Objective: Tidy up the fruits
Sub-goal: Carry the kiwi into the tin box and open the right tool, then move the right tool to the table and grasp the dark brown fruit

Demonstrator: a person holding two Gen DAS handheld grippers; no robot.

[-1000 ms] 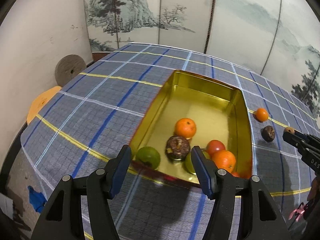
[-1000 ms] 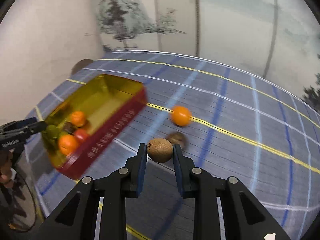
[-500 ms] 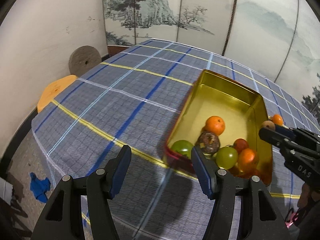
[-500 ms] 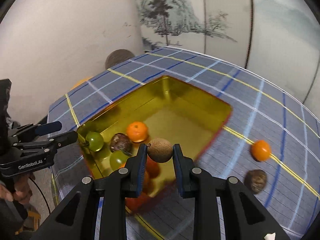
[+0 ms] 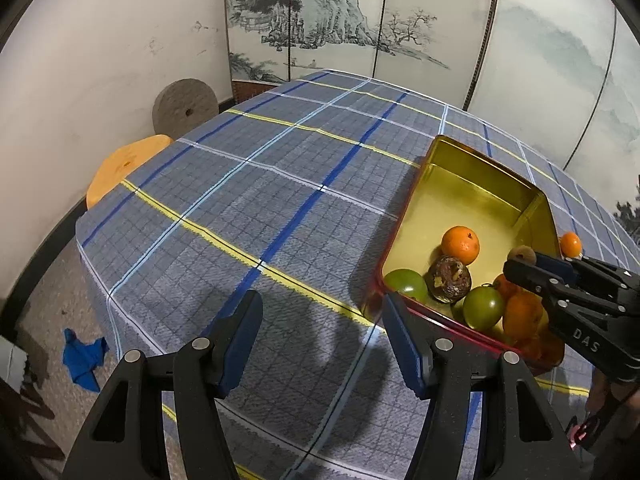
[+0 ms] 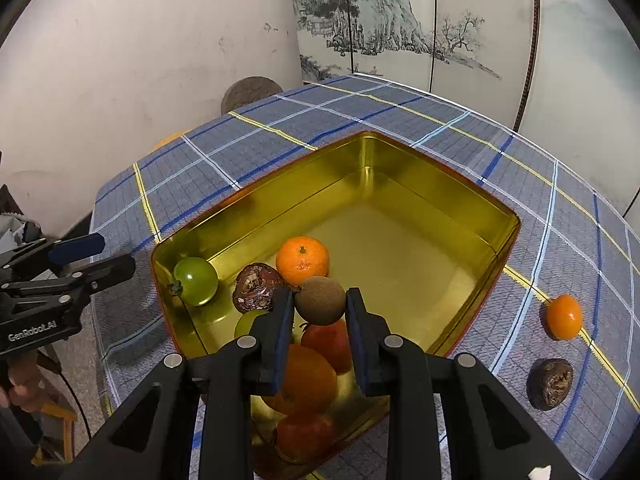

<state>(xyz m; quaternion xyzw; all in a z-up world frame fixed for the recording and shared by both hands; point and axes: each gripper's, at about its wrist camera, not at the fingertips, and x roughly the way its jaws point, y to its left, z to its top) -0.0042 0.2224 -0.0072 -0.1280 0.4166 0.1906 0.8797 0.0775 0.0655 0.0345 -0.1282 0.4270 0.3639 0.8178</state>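
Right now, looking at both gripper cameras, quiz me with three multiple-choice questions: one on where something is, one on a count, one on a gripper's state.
1. Where is the right gripper with the brown fruit?
A. over the gold tin
B. beyond the table edge
C. beside the screen

2. How many fruits lie on the tablecloth outside the tin?
A. none
B. two
C. five

3. The left gripper is:
A. holding an orange
B. holding the tin
C. open, empty

Answers: 1 A, tin fruit shows beneath it. 2 B, one small orange, one dark fruit. 3 C, only cloth between its fingers.

Bare floor across the gold tin's [image 6: 400,184] far half, toward twelve o'clock. Crowded at six by piled fruit [image 6: 308,376]; bare plaid cloth [image 5: 240,200] at nine.
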